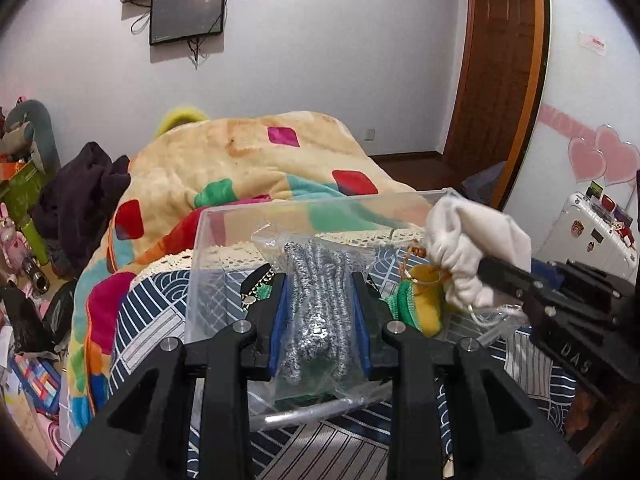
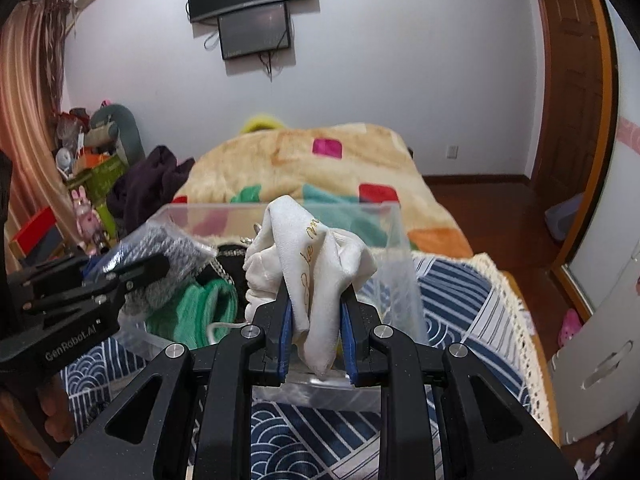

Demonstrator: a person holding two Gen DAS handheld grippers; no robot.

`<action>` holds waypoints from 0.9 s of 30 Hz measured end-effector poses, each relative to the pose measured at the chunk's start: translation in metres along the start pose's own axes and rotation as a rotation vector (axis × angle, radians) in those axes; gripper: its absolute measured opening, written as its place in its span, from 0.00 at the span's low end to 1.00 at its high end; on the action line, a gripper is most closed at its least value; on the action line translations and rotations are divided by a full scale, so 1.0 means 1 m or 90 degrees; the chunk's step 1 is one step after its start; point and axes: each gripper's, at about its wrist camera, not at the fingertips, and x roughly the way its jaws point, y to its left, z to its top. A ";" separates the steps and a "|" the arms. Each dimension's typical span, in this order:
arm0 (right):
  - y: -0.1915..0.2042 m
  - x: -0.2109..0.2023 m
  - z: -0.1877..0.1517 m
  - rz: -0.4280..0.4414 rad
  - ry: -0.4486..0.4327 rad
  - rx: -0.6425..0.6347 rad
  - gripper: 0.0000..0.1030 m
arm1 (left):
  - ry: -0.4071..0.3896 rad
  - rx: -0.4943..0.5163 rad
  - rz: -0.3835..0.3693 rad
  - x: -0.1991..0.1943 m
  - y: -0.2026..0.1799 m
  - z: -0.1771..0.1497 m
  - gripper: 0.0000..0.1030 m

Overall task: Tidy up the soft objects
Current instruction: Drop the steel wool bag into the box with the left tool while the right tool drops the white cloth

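My left gripper [image 1: 320, 292] is shut on a clear plastic bag of grey-white knitted cord [image 1: 316, 308], held over a clear plastic bin [image 1: 208, 232] on the bed. My right gripper [image 2: 316, 308] is shut on a white cloth pouch with gold lettering [image 2: 316, 248], held over the same bin [image 2: 400, 232]. The pouch [image 1: 472, 248] and right gripper show at the right of the left wrist view. The bagged cord [image 2: 168, 252] and left gripper show at the left of the right wrist view. A green and yellow knitted item [image 1: 420, 304] and a dark chain bag [image 2: 230, 252] lie in the bin.
The bin sits on a blue-white patterned bedspread [image 2: 452, 304] with a lace edge. A colourful plush blanket [image 1: 248, 160] is heaped behind it, with dark clothing [image 1: 80, 196] to its left. Toys and boxes [image 2: 92, 176] crowd the left. A white suitcase [image 1: 592, 232] stands at right.
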 end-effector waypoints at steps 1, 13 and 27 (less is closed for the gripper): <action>-0.001 0.001 0.000 0.001 0.004 0.000 0.18 | 0.004 -0.001 -0.001 0.002 0.000 0.000 0.28; -0.001 -0.010 -0.002 0.007 0.019 -0.007 0.47 | 0.009 0.024 -0.005 -0.013 -0.005 -0.015 0.52; 0.002 -0.063 -0.006 0.007 -0.068 -0.013 0.85 | -0.061 0.011 -0.005 -0.089 -0.001 -0.029 0.97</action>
